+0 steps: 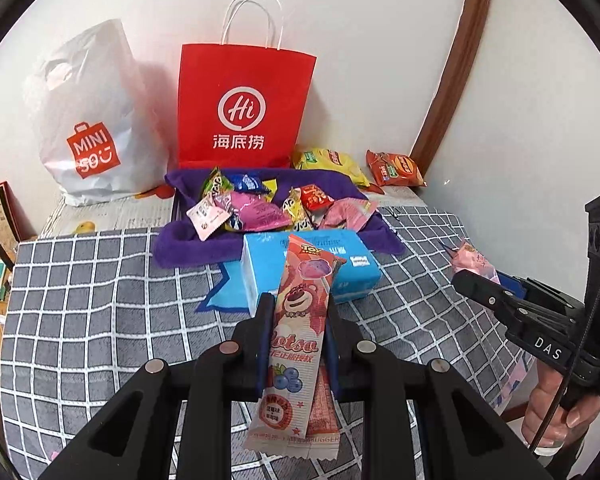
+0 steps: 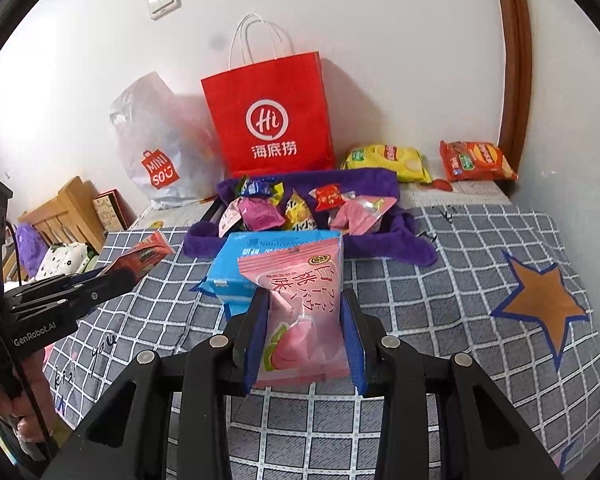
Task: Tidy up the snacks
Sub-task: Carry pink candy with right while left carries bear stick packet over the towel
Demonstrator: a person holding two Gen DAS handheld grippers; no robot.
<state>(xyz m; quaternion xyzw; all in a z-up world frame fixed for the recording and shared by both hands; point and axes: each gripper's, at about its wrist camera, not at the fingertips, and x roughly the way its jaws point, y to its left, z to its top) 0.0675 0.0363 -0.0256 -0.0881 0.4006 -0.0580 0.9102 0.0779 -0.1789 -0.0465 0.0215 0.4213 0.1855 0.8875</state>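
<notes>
Left gripper: your left gripper [image 1: 298, 312] is clamped on a long pink snack stick packet [image 1: 298, 320] with a bear print; the packet stands lengthwise between the pads, above the bed
Right gripper: your right gripper [image 2: 306, 312] is clamped on a pink peach-print snack pouch [image 2: 300, 308], held upright between the blue pads [image 2: 356, 344]
Surface: you are working over a bed covered by a grey checked blanket [image 1: 100, 288] with white grid lines; an orange star with blue edging [image 2: 540, 304] is printed on it at your right
Blue pack: a light blue wrapped pack [image 1: 352, 268] lies on the blanket just beyond both grippers
Snack tray: a purple cloth-lined tray [image 1: 180, 240] sits behind the blue pack, holding loose snack packets [image 1: 256, 208] in pink, yellow, red and blue
Back row: a red paper bag [image 1: 244, 112] with white handles stands upright against the wall, directly behind the tray; a white plastic shopping bag [image 1: 92, 120] slumps to its left
Far right: a yellow chip bag [image 2: 388, 160] and an orange chip bag [image 2: 476, 160] lie near the wall, apart from the tray
Room: white wall [image 2: 380, 40], a light switch [image 2: 164, 0] upper left, brown curved wooden trim [image 2: 516, 60] at right; wooden furniture [image 2: 68, 212] and soft toys [image 2: 64, 258] beside the bed at left
</notes>
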